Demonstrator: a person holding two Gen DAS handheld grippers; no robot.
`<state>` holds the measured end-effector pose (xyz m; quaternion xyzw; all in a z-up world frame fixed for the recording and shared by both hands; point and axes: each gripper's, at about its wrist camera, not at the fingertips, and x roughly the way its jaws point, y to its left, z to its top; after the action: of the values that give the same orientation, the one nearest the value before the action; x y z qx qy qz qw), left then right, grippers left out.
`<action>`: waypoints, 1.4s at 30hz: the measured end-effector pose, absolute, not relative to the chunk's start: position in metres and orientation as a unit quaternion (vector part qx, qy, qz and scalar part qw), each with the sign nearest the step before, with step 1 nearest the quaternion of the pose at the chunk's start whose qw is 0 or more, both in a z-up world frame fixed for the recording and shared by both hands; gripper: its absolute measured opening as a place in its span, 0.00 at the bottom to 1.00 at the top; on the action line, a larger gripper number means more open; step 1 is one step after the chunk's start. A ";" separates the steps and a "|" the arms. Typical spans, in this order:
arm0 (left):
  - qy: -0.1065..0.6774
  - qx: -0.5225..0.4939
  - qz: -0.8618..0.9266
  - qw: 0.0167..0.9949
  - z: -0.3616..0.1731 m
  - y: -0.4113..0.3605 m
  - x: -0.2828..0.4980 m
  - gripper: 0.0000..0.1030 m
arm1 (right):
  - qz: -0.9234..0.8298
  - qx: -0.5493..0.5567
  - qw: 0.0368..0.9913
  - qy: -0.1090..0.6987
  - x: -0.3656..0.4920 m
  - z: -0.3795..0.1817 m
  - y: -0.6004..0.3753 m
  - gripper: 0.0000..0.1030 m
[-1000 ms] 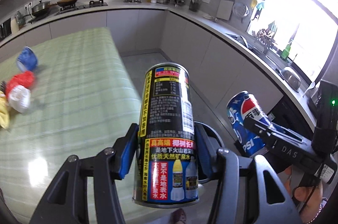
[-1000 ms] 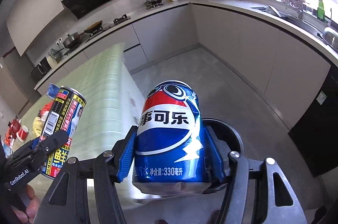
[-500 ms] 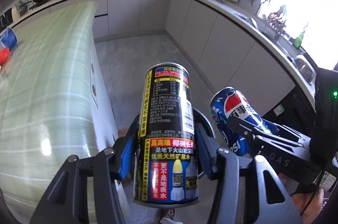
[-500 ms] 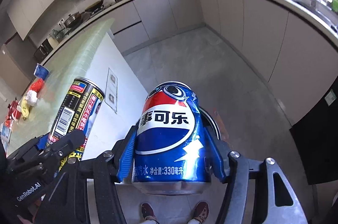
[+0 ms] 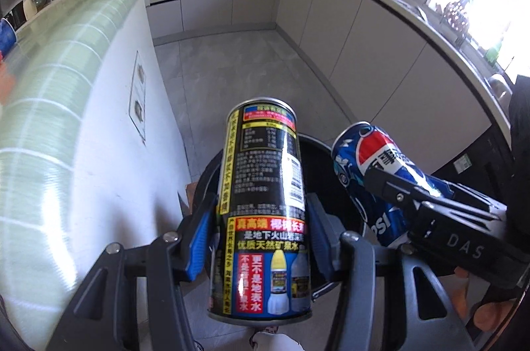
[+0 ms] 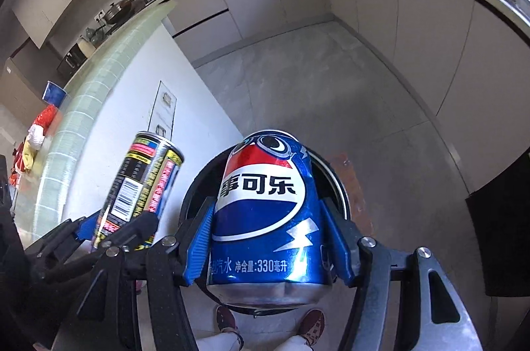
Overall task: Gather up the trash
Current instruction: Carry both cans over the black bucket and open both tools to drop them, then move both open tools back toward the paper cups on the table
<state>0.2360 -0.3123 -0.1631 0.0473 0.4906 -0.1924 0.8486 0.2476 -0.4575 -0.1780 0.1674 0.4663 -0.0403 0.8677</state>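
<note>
My left gripper [image 5: 261, 238] is shut on a tall black drink can [image 5: 265, 205] with yellow and red labels. It holds the can above a round black trash bin [image 5: 318, 152] on the floor. My right gripper [image 6: 268, 238] is shut on a blue Pepsi can [image 6: 265, 212], also above the bin [image 6: 334, 182]. The Pepsi can [image 5: 374, 172] shows to the right in the left wrist view. The black can [image 6: 139, 188] shows to the left in the right wrist view.
A counter with a green checked cloth [image 5: 49, 92] stands at the left; its white side panel [image 5: 126, 132] is next to the bin. More trash, red and white wrappers [image 6: 39, 129] and a blue cup [image 6: 53, 92], lies on it. Grey cabinets [image 5: 364, 53] line the far side.
Both grippers have moved off the counter and tilted down over the floor. The trash bin has come into full view beneath both cans.
</note>
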 end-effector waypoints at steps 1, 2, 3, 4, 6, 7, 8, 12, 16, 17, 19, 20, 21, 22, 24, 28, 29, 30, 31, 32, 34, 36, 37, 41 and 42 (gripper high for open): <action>0.492 0.051 -0.188 0.848 -0.166 -0.315 0.237 0.53 | -0.040 0.170 0.867 0.466 0.248 -0.180 -0.460 0.62; 0.493 0.056 -0.186 0.848 -0.167 -0.318 0.240 0.56 | -0.040 0.170 0.868 0.465 0.250 -0.182 -0.461 0.62; 0.497 0.064 -0.183 0.846 -0.170 -0.322 0.242 0.59 | -0.043 0.167 0.869 0.463 0.253 -0.183 -0.463 0.66; 0.500 0.069 -0.178 0.844 -0.170 -0.325 0.242 0.64 | -0.045 0.167 0.869 0.464 0.254 -0.185 -0.465 0.70; 0.493 0.071 -0.170 0.850 -0.164 -0.328 0.243 0.69 | -0.049 0.169 0.870 0.460 0.256 -0.183 -0.470 0.73; 0.488 0.072 -0.167 0.854 -0.160 -0.327 0.243 0.70 | -0.052 0.171 0.873 0.455 0.255 -0.181 -0.472 0.73; 0.484 0.069 -0.168 0.856 -0.156 -0.327 0.242 0.71 | -0.054 0.173 0.875 0.449 0.253 -0.177 -0.474 0.73; 0.469 0.058 -0.178 0.863 -0.132 -0.326 0.236 0.71 | -0.071 0.182 0.882 0.430 0.246 -0.161 -0.483 0.73; 0.460 0.050 -0.188 0.866 -0.110 -0.321 0.229 0.71 | -0.078 0.186 0.884 0.421 0.239 -0.144 -0.484 0.73; 0.456 0.046 -0.189 0.868 -0.100 -0.318 0.225 0.71 | -0.079 0.187 0.886 0.418 0.237 -0.138 -0.483 0.73; 0.451 0.038 -0.191 0.871 -0.082 -0.310 0.223 0.71 | -0.077 0.189 0.887 0.414 0.236 -0.127 -0.480 0.73; 0.447 0.034 -0.191 0.873 -0.073 -0.304 0.221 0.71 | -0.073 0.188 0.890 0.409 0.236 -0.120 -0.476 0.73; 0.442 0.031 -0.191 0.876 -0.065 -0.298 0.220 0.71 | -0.071 0.186 0.892 0.405 0.235 -0.113 -0.472 0.73; 0.435 0.027 -0.189 0.880 -0.055 -0.289 0.218 0.71 | -0.067 0.183 0.895 0.401 0.236 -0.105 -0.466 0.73; 0.424 0.019 -0.181 0.887 -0.041 -0.272 0.218 0.71 | -0.052 0.178 0.901 0.392 0.239 -0.088 -0.450 0.73; 0.409 -0.001 -0.153 0.899 -0.018 -0.222 0.223 0.71 | -0.018 0.165 0.910 0.380 0.248 -0.060 -0.409 0.73; 0.408 -0.005 -0.147 0.901 -0.017 -0.214 0.226 0.71 | -0.007 0.164 0.912 0.376 0.252 -0.052 -0.394 0.73; 0.404 -0.010 -0.134 0.905 -0.011 -0.194 0.227 0.71 | 0.005 0.162 0.913 0.373 0.256 -0.045 -0.378 0.73; 0.401 -0.012 -0.128 0.907 -0.011 -0.184 0.227 0.71 | 0.015 0.157 0.915 0.371 0.258 -0.041 -0.364 0.73; 0.398 -0.015 -0.118 0.910 -0.009 -0.170 0.228 0.71 | 0.024 0.153 0.917 0.369 0.261 -0.036 -0.349 0.73; 0.391 -0.022 -0.098 0.915 -0.005 -0.136 0.228 0.71 | 0.045 0.144 0.919 0.365 0.269 -0.028 -0.312 0.73; 0.386 -0.031 -0.077 0.919 -0.002 -0.094 0.230 0.71 | 0.067 0.134 0.919 0.363 0.277 -0.023 -0.270 0.73; 0.385 -0.036 -0.069 0.920 -0.001 -0.077 0.231 0.71 | 0.073 0.131 0.920 0.363 0.278 -0.023 -0.255 0.73; 0.377 -0.045 -0.039 0.924 0.001 -0.010 0.238 0.72 | 0.102 0.114 0.921 0.359 0.295 -0.017 -0.172 0.73; 0.374 -0.046 -0.029 0.926 0.001 0.011 0.239 0.73 | 0.106 0.109 0.921 0.359 0.298 -0.018 -0.153 0.73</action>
<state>0.2393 0.0105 0.0014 -0.0459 0.3740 -0.0290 0.9258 0.2979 -0.1529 -0.0179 0.1091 0.3589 0.1061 0.9209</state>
